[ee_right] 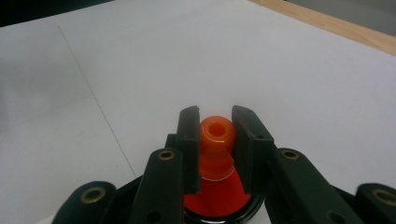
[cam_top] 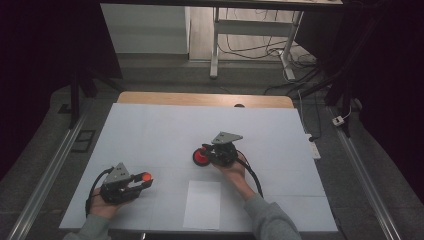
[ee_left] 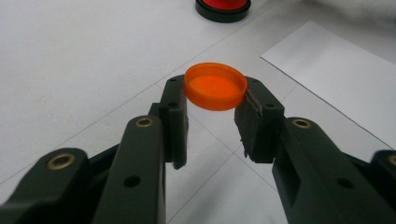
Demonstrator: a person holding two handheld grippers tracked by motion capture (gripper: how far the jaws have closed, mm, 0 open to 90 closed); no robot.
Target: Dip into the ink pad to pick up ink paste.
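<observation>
The left hand-held gripper [ee_left: 212, 123] is partly closed around an orange cap [ee_left: 215, 86], a shallow round lid pinched by its rim between the two black pads, open side up, at the centre of the left gripper view. The jaws stand as far apart as the cap is wide, and the cap sits at their very tips. In the high view this left hand-held gripper [cam_top: 142, 181] lies at the lower left of the frame, with the orange cap [cam_top: 146, 176] a small bright dot at its front end and the person's hand behind it.

The right hand-held gripper [ee_right: 215, 149] is closed narrowly on the orange knob [ee_right: 216, 135] of a stamp-like thing; the knob has a small hole in its top and widens below into a red body [ee_right: 215, 198] ringed by a black base, at the lower centre of the right gripper view. In the high view the right hand-held gripper [cam_top: 212, 154] sits just right of centre, the red and black piece [cam_top: 201, 157] touching its left side.

Both rest over a white worktop [cam_top: 150, 130]. A separate white sheet of paper [cam_top: 202, 204] lies at the lower centre of the high view, between the two hands. The same red and black piece [ee_left: 222, 8] appears at the top edge of the left gripper view.
</observation>
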